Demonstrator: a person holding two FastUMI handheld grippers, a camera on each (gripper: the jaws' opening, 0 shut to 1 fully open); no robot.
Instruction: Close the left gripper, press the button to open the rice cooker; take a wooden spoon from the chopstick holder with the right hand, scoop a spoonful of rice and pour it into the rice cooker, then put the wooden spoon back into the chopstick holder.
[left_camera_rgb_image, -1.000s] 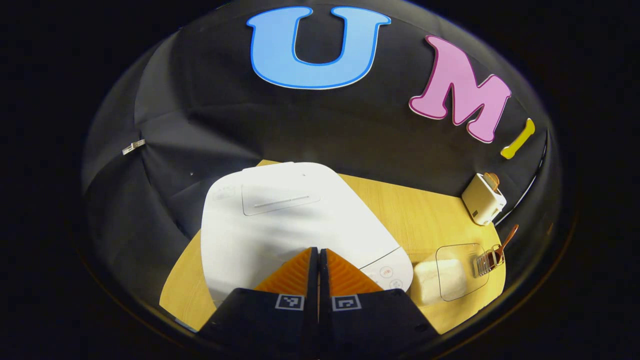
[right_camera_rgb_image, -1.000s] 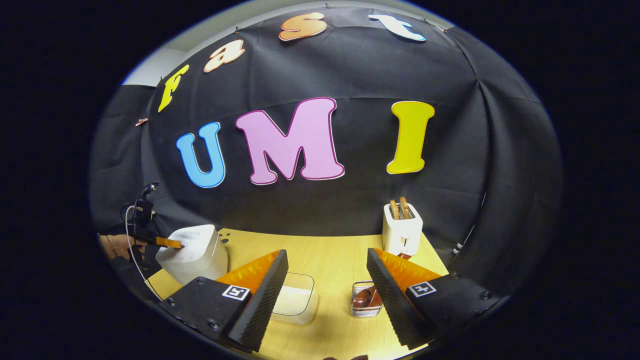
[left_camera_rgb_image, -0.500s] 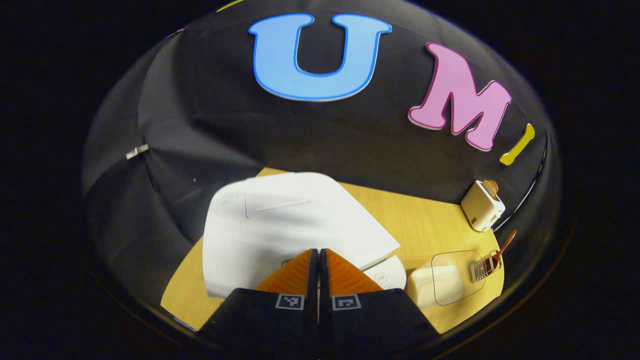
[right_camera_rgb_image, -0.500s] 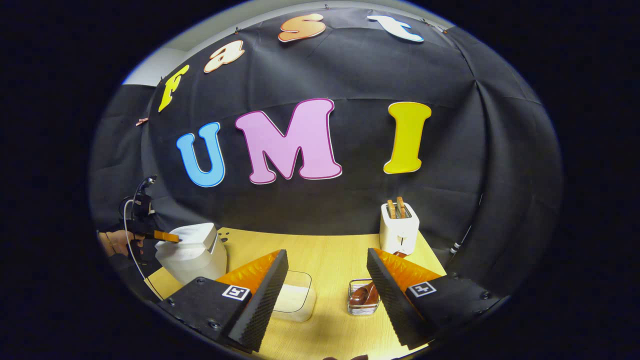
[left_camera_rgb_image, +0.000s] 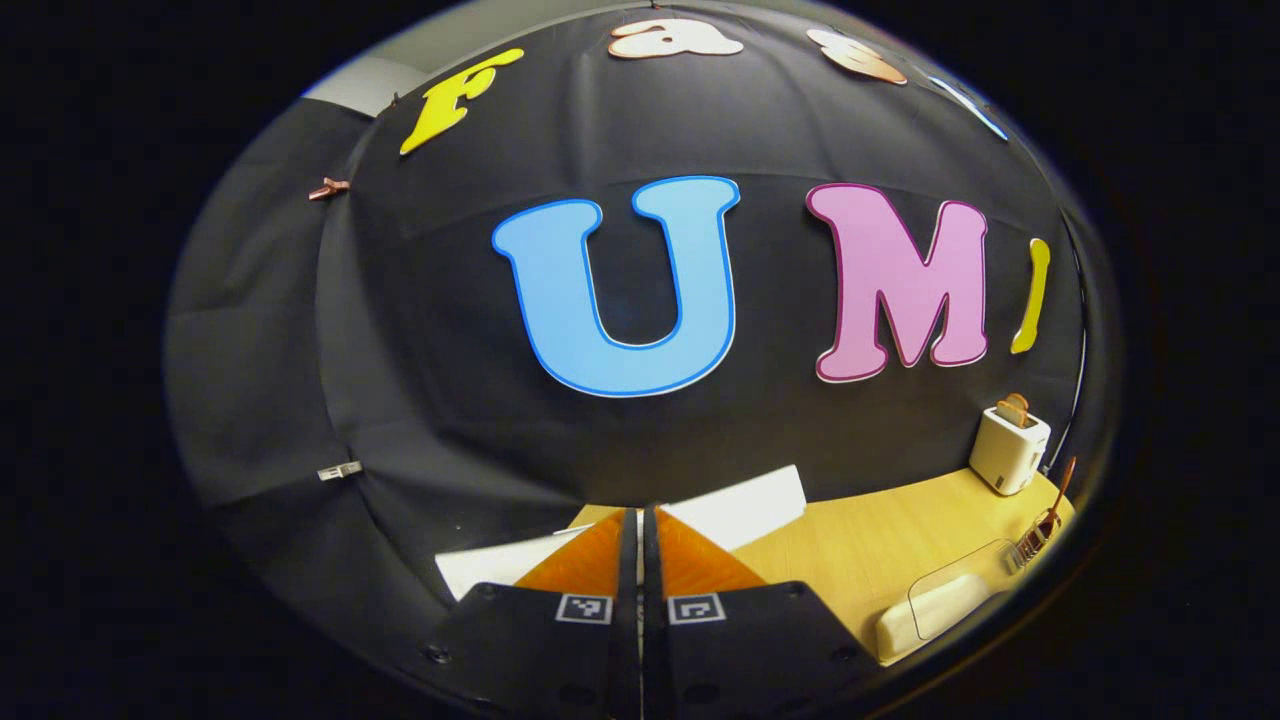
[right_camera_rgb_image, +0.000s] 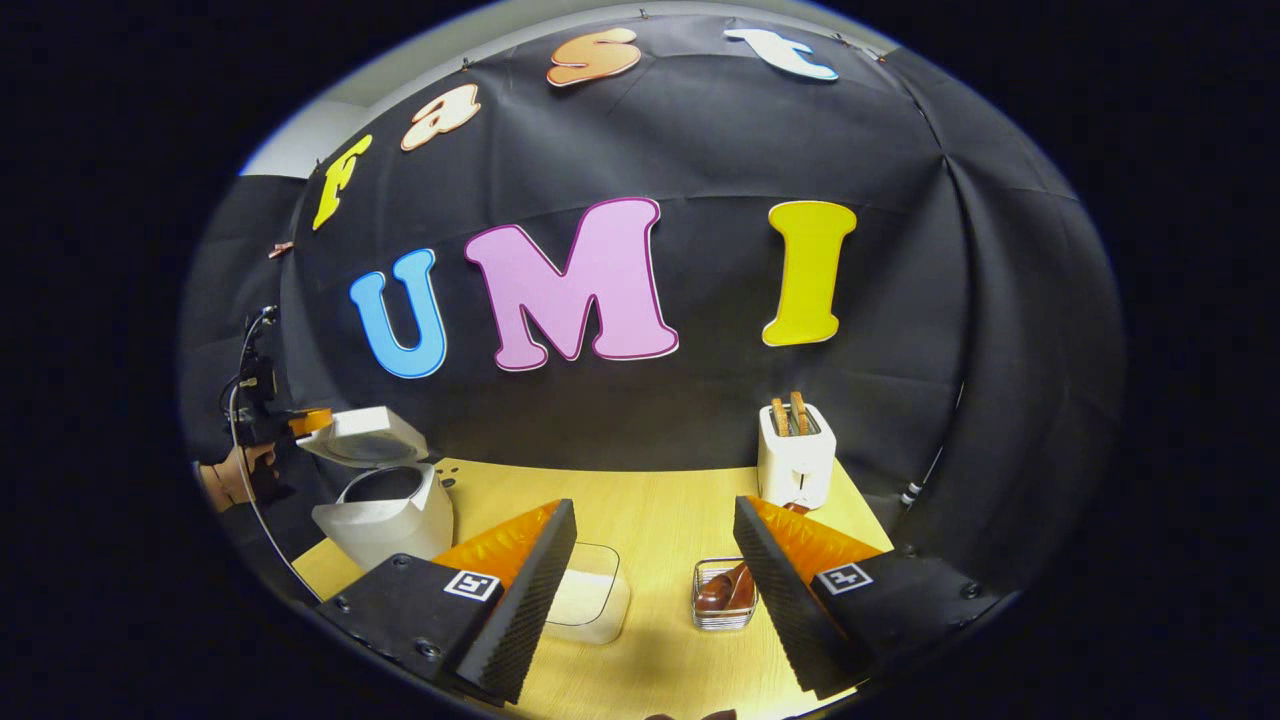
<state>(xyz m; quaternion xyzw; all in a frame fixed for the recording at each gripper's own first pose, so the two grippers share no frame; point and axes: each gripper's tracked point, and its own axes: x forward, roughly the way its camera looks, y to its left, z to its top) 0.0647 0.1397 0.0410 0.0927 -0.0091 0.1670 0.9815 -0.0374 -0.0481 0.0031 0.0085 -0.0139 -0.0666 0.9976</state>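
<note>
The white rice cooker (right_camera_rgb_image: 385, 515) stands at the table's left with its lid (right_camera_rgb_image: 365, 440) swung up and the dark inner pot showing. My left gripper (left_camera_rgb_image: 640, 512) is shut with nothing in it, its tips just in front of the raised lid (left_camera_rgb_image: 745, 505). In the right gripper view a hand (right_camera_rgb_image: 230, 475) holds the left gripper (right_camera_rgb_image: 300, 422) at the lid's front edge. My right gripper (right_camera_rgb_image: 652, 505) hangs open above the table's middle, holding nothing. The wooden spoon (right_camera_rgb_image: 725, 590) rests in the wire chopstick holder (right_camera_rgb_image: 722, 612). A clear box of rice (right_camera_rgb_image: 590, 600) lies just left of the holder.
A white toaster (right_camera_rgb_image: 795, 455) with bread in its slots stands at the back right of the wooden table (right_camera_rgb_image: 640, 490). In the left gripper view the toaster (left_camera_rgb_image: 1010, 450), chopstick holder (left_camera_rgb_image: 1035, 540) and rice box (left_camera_rgb_image: 945, 605) sit far to the right.
The rice cooker's lid has sprung from shut to open. My left gripper, still shut, has risen and tilted up with it. The right gripper has hardly moved.
</note>
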